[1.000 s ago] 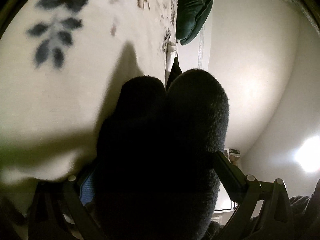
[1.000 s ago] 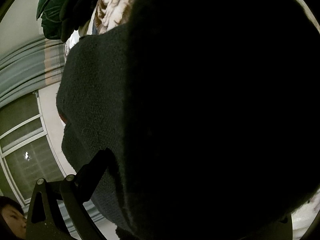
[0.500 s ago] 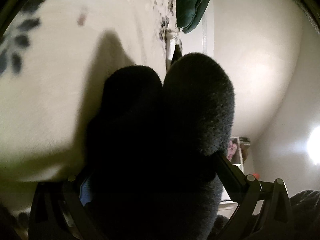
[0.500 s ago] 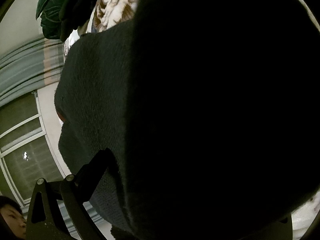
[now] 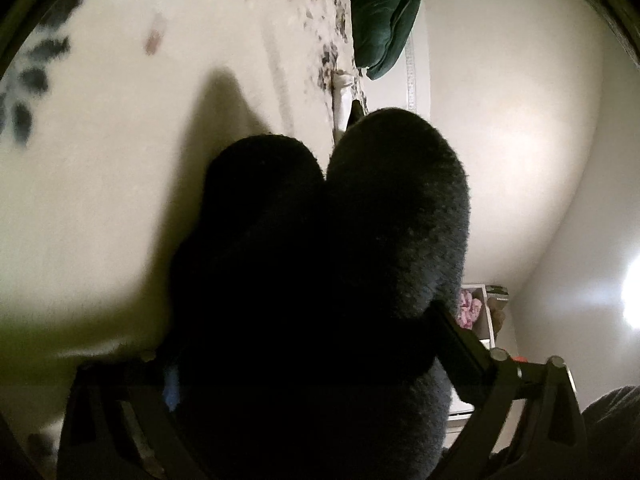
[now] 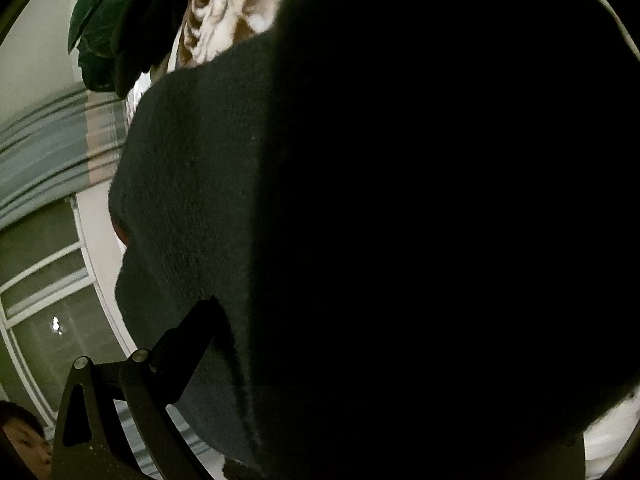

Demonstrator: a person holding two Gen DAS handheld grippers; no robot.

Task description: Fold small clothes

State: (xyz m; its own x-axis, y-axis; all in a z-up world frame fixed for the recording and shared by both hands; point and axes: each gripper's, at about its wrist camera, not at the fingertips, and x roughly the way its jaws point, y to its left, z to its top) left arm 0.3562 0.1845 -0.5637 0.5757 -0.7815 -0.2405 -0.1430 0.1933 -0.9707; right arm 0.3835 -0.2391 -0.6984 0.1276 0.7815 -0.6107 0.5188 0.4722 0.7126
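Observation:
A dark fuzzy garment [image 5: 328, 272] fills the middle of the left wrist view, bunched in two rounded lobes between my left gripper's [image 5: 316, 344] black fingers, which are shut on it. It hangs above a cream floral bedspread [image 5: 120, 160]. In the right wrist view the same dark cloth [image 6: 400, 220] covers nearly the whole frame. My right gripper [image 6: 360, 360] is shut on it; only its left finger [image 6: 176, 352] shows, the right finger is hidden by cloth.
A dark green cushion [image 5: 384, 16] lies at the bed's far edge, also in the right wrist view [image 6: 108, 36]. A pale wall [image 5: 500, 140], a shelf with pink items [image 5: 472, 308], striped curtains [image 6: 44, 152], a window [image 6: 48, 292] and a person's face [image 6: 24, 444] show.
The left gripper with the dark cloth has shifted over the bedspread; the leaf print slid left and the shelf came into view. The right wrist view is almost unchanged.

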